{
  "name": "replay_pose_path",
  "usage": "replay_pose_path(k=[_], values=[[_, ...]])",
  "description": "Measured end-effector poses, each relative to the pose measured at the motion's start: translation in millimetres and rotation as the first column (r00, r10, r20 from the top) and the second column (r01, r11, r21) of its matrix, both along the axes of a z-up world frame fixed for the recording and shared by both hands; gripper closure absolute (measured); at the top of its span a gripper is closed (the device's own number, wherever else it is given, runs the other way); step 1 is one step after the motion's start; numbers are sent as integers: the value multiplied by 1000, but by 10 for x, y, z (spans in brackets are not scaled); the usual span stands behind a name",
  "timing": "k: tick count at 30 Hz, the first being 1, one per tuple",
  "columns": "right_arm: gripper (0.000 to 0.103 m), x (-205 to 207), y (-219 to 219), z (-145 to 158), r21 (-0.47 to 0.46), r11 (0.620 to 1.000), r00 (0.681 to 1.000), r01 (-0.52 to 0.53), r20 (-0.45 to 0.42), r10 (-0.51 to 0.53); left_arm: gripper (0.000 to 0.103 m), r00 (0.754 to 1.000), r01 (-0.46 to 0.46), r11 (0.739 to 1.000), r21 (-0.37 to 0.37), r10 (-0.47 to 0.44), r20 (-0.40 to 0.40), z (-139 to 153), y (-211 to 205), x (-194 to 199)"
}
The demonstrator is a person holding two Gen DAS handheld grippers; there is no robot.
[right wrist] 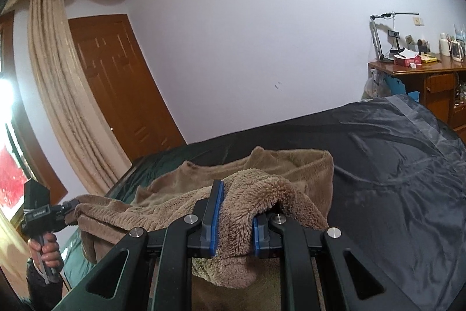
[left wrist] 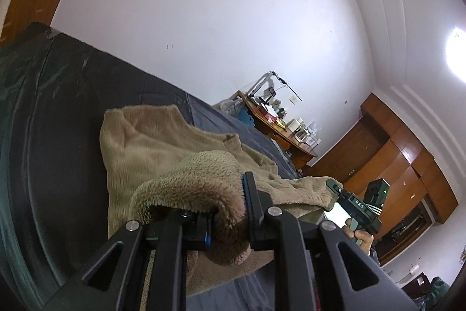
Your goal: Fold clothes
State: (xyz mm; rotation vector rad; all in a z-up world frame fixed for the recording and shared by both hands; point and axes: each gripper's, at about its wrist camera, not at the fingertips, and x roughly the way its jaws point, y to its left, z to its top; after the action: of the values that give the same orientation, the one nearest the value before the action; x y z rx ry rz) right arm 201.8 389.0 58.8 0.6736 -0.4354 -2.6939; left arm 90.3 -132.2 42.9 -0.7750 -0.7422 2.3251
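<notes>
A soft tan fleece top (left wrist: 151, 142) lies on the bed (left wrist: 52, 107), which has a dark cover on it. The fold is only partly done, I think: the far part of the top sits flat on the bed, but the near edge is lifted up off it and not laid down yet. That edge needs to go over the flat part and be let go, and more folds may come after that. The left gripper (left wrist: 227, 212) has its fingers pinching a thick bunch of the fluffy edge, at about 6 o'clock in the left wrist view. The right gripper (right wrist: 233, 220) has its fingers pinching another bunch of the same edge, also at about 6 o'clock in its own view. The edge hangs between the two like a little bridge. Both grippers point a bit down toward the bed. A hand (right wrist: 48, 249) wraps the left gripper's handle at about 8 o'clock in the right wrist view. Another hand (left wrist: 362, 238) holds the right gripper's handle at about 4 o'clock in the left wrist view. A wooden desk (right wrist: 407, 69) with small things on it stands well apart by the wall.
</notes>
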Motion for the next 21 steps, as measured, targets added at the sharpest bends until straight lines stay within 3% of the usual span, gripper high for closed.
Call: replay_pose_path(k=[9,21], values=[[85,-648,-87,125,-4,1000,1000,30,-1,-30,84,999,-43,999,1,43,17,107,-15,-676],[85,-1646,-125,-251,-16,994,981,106,164,-102,83,980,-94,995,37,86,180,-413,-112,-1531]])
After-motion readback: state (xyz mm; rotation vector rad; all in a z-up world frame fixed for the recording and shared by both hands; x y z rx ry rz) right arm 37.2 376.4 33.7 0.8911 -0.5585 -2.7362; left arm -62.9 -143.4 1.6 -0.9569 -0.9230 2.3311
